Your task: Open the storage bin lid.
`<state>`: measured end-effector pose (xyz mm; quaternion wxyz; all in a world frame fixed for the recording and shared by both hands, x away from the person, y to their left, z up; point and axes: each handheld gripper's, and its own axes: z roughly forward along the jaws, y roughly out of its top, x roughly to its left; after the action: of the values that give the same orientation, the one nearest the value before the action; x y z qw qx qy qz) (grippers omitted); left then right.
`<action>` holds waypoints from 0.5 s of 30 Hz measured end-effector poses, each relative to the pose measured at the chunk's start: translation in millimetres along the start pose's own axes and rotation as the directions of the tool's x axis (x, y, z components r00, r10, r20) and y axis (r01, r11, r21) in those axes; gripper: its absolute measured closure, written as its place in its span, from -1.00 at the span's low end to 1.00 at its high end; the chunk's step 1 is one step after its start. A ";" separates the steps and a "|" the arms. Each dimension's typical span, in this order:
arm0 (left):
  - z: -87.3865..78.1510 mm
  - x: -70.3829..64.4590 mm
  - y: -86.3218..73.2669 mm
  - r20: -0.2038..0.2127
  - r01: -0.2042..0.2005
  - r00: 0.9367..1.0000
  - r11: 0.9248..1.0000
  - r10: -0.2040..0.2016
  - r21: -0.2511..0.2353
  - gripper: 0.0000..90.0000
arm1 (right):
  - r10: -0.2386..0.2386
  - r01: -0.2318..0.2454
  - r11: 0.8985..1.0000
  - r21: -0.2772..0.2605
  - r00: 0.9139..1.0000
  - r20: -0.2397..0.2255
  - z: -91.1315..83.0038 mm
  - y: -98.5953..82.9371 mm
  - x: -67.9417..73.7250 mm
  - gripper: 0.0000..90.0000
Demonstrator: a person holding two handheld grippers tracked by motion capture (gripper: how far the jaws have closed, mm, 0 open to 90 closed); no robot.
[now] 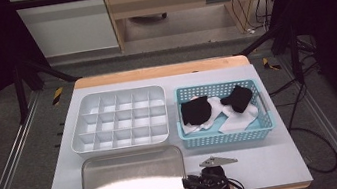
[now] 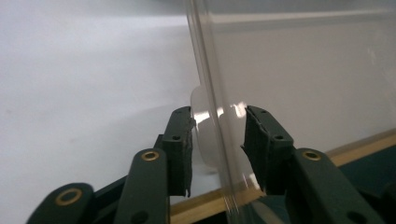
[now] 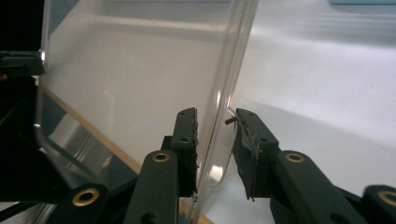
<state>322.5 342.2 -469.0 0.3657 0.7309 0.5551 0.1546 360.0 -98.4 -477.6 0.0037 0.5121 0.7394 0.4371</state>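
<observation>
Overhead light is glaring off the clear lid [image 1: 134, 180] and washing out the white table [image 1: 277, 159], while the room's edges are sinking into darkness and close-up backgrounds are blurring softly.

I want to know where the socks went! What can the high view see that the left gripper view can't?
High view alone: the blue basket holding black socks and white cloth, the white divider tray, and the right gripper.

Left gripper view alone: the left gripper up close, with its fingers either side of the clear lid's edge, gaps visible between them.

Both share: the clear lid and the pale table.
</observation>
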 end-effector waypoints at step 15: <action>6.1 0.1 2.4 -0.037 -0.015 0.999 1.000 0.016 0.019 0.30 | -0.067 0.067 0.998 -0.010 0.996 0.059 6.3 0.9 1.3 0.58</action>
<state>328.1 339.9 -471.5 0.3473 0.7356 0.5575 0.1656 362.9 -93.3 -480.3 0.0431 0.4995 0.7530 0.4262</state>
